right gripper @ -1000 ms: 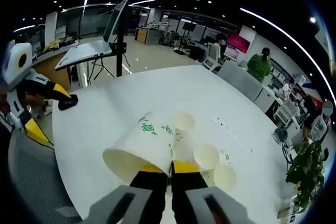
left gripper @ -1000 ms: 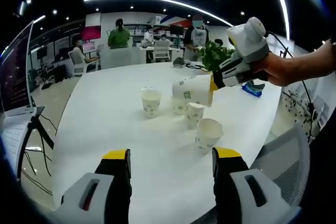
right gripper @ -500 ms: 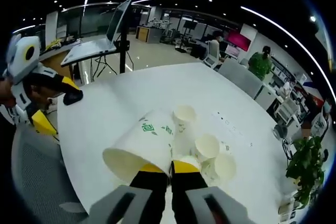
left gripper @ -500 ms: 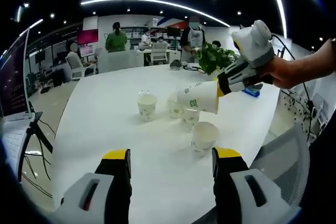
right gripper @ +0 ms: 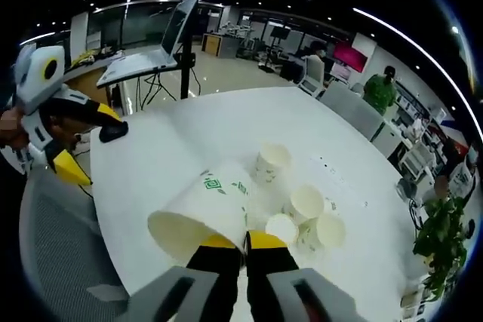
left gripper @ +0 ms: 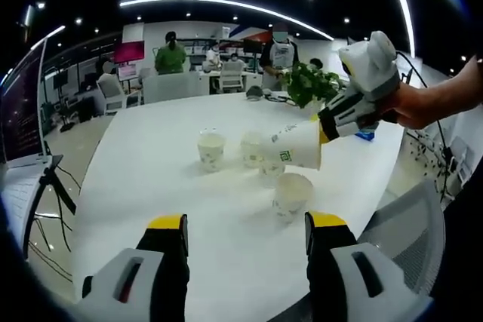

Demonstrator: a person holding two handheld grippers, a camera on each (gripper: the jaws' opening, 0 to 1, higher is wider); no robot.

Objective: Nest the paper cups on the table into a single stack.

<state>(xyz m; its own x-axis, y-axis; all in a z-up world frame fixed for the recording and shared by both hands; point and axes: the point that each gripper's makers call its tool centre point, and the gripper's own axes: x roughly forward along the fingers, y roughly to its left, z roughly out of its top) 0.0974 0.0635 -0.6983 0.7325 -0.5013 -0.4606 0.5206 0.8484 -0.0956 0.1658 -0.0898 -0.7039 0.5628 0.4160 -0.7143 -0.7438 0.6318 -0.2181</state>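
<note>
While the left tool [left gripper: 244, 233] waits spread and empty, the right tool [right gripper: 233, 246] pinches a sideways paper cup [right gripper: 202, 210] — standing cups [right gripper: 306, 203] ahead on the tabletop [right gripper: 189, 133], nearer the right.

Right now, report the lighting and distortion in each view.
Left gripper view: ceiling light strip bows with fisheye; white table evenly lit, cups cast faint shadows. Right gripper view: held paper cup looms large and sharp; table edge curves, no harsh glare.

Grey hand-held gripper [left gripper: 245, 243] with black, yellow-tipped jaws.
</note>
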